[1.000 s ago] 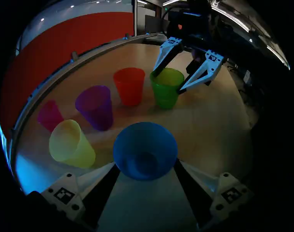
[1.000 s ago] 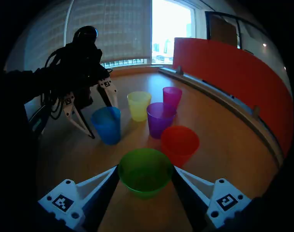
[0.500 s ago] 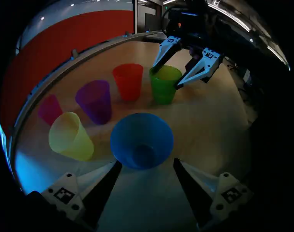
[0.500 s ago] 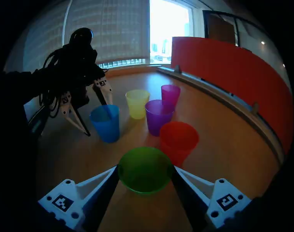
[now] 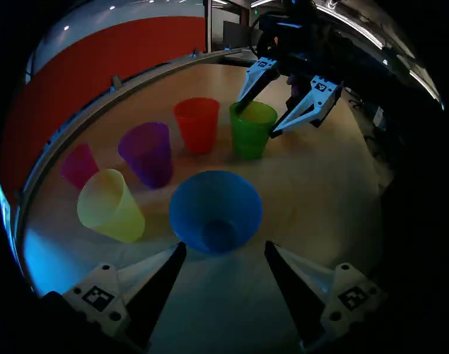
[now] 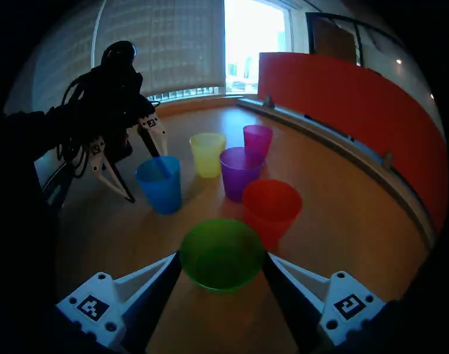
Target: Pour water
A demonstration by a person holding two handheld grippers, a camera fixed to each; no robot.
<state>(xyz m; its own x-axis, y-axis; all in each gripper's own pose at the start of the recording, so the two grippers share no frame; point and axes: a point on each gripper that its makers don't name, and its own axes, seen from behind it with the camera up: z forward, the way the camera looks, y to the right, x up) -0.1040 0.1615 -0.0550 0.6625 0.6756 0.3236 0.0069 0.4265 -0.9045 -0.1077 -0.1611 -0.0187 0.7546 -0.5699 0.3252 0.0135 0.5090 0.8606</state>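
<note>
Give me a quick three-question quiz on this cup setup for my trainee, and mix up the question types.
1. Multiple choice: which cup sits between the fingers of the right claw? A red cup; B green cup; C yellow cup.
2. True or false: the purple cup lies on its side.
3. Short answer: how many cups stand on the table?

Key: 1 B. 2 False, it stands upright. 3 Six.
</note>
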